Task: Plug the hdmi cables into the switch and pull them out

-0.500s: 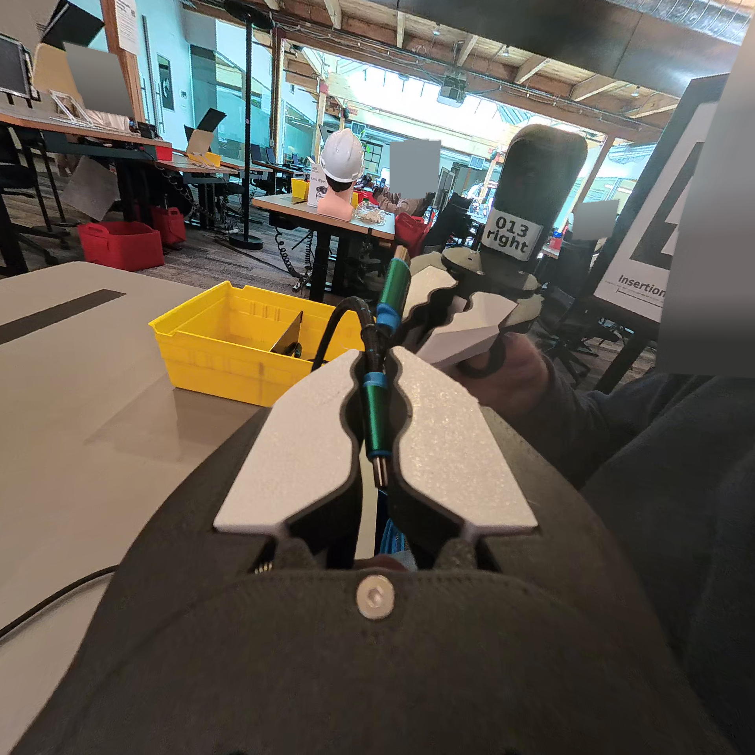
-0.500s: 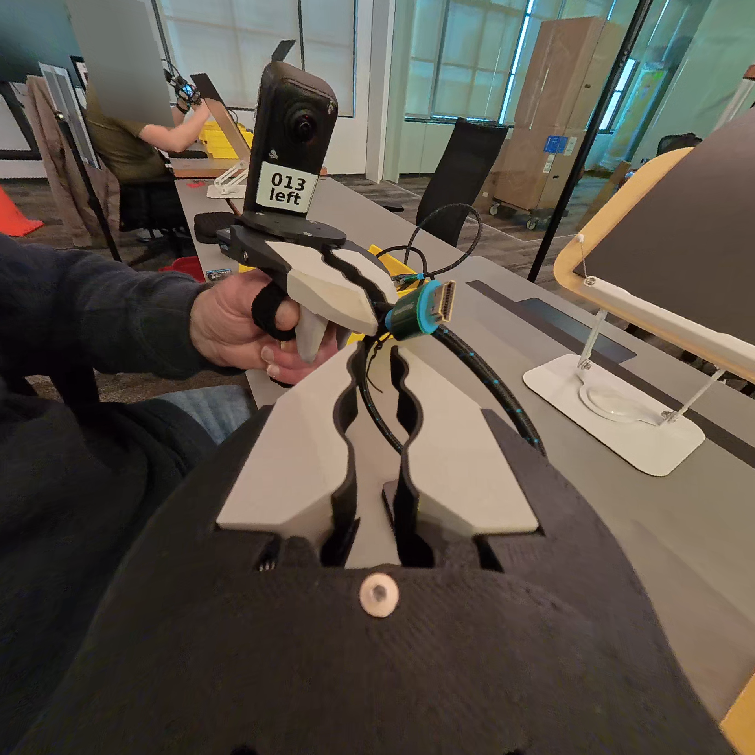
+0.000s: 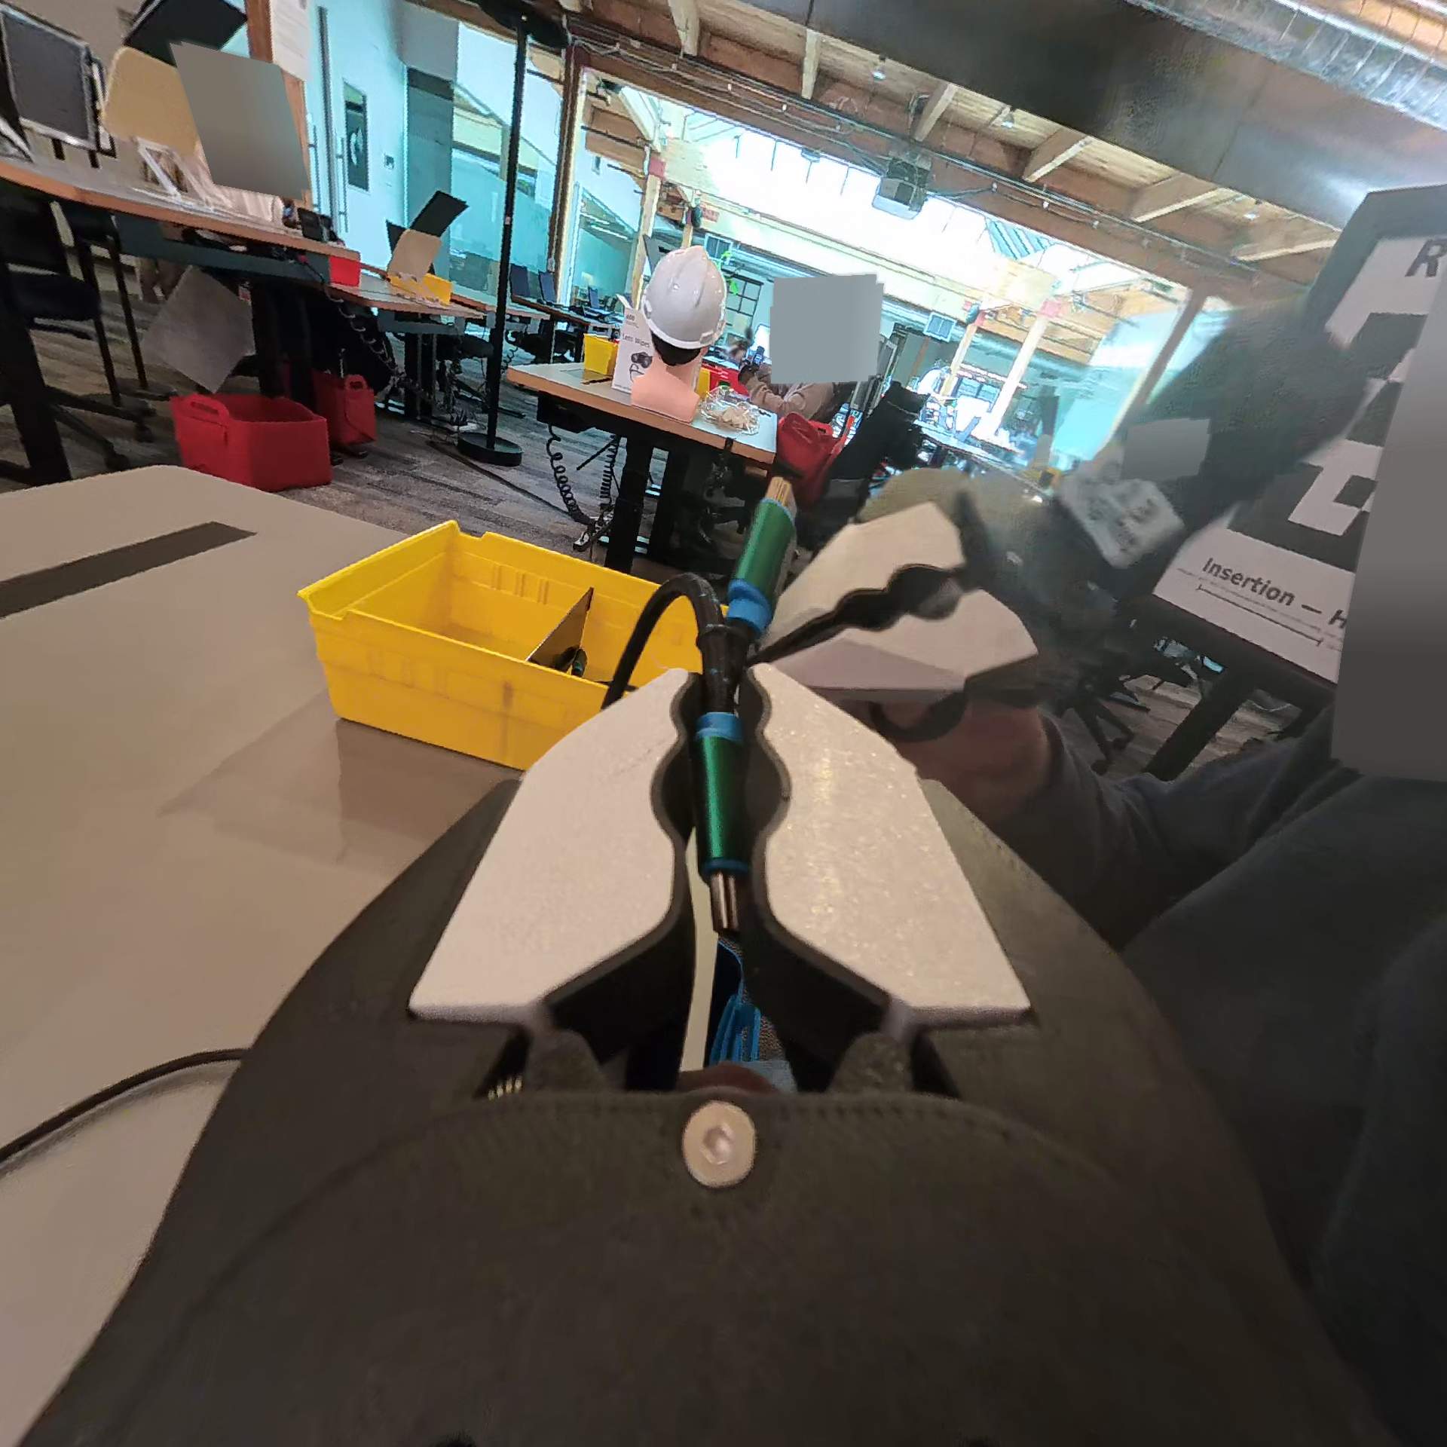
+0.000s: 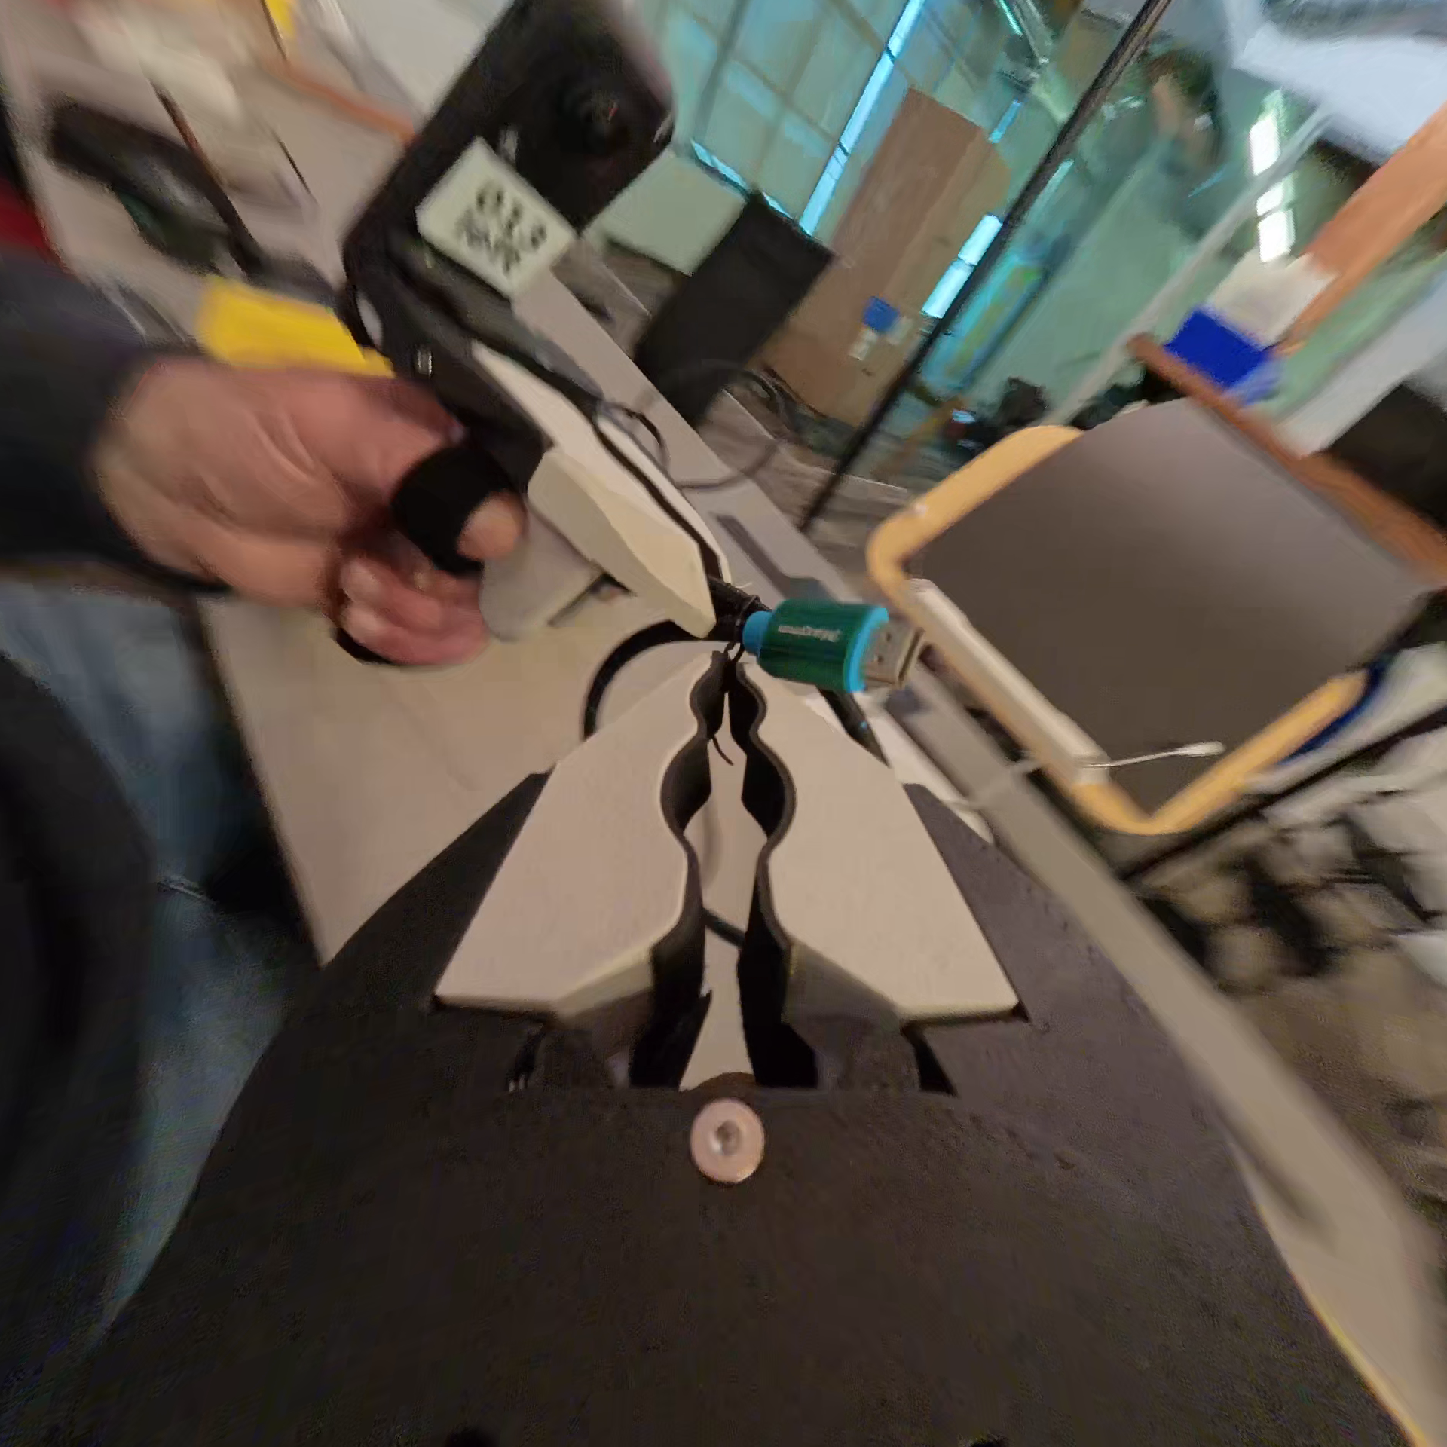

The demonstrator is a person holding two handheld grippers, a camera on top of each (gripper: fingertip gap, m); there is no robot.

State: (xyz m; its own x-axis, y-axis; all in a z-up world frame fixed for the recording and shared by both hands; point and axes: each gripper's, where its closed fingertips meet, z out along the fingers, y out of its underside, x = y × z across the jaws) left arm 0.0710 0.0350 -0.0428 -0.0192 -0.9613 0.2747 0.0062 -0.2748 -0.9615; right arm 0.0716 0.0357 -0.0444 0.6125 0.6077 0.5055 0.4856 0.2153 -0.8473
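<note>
Had left tongs (image 3: 716, 681) clamped on a green plug (image 3: 720, 806), right tongs (image 4: 719, 680) nearly shut, grip unclear, beside the spare plug (image 4: 814, 646) sticking sideways.

Black-bodied gripper (image 3: 716, 689), white fingers (image 3: 571, 846), dark sleeve (image 4: 47, 391).
</note>
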